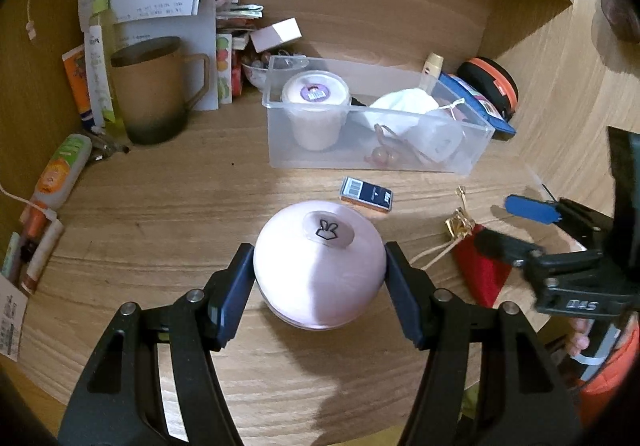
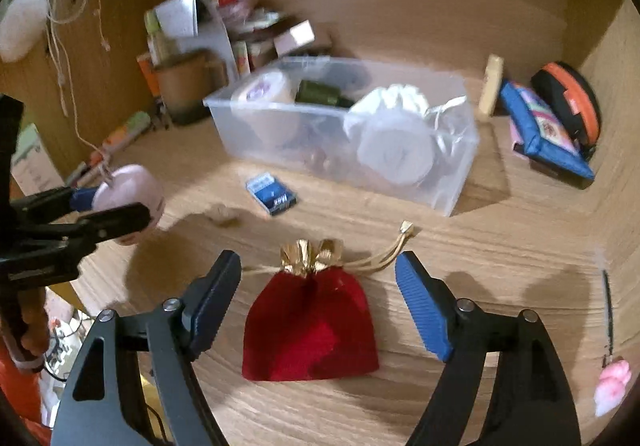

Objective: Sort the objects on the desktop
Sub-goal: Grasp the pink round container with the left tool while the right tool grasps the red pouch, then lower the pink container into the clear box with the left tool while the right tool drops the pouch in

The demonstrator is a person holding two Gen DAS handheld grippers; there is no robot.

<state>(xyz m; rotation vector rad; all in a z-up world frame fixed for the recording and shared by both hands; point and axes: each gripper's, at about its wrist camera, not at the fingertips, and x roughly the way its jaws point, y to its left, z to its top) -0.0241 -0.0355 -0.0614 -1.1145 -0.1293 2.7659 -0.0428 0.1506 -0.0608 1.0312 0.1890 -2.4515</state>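
My left gripper (image 1: 320, 278) is shut on a round pink case (image 1: 320, 266) with a rabbit sticker, held just above the wooden desk; it also shows in the right wrist view (image 2: 128, 198). My right gripper (image 2: 320, 298) is open, its fingers either side of a red velvet pouch (image 2: 312, 330) with a gold top that lies flat on the desk. The pouch also shows in the left wrist view (image 1: 480, 274). A clear plastic bin (image 1: 476, 150) behind holds a pink tub (image 1: 316, 106) and a white mask pouch (image 1: 416, 118).
A small blue box (image 1: 366, 196) lies between the case and the bin. A brown mug (image 1: 152, 90), tubes and papers crowd the back left. A blue pouch (image 2: 544, 130) and an orange-black case (image 2: 568, 102) sit at the back right. A pink item (image 2: 612, 382) lies at the right edge.
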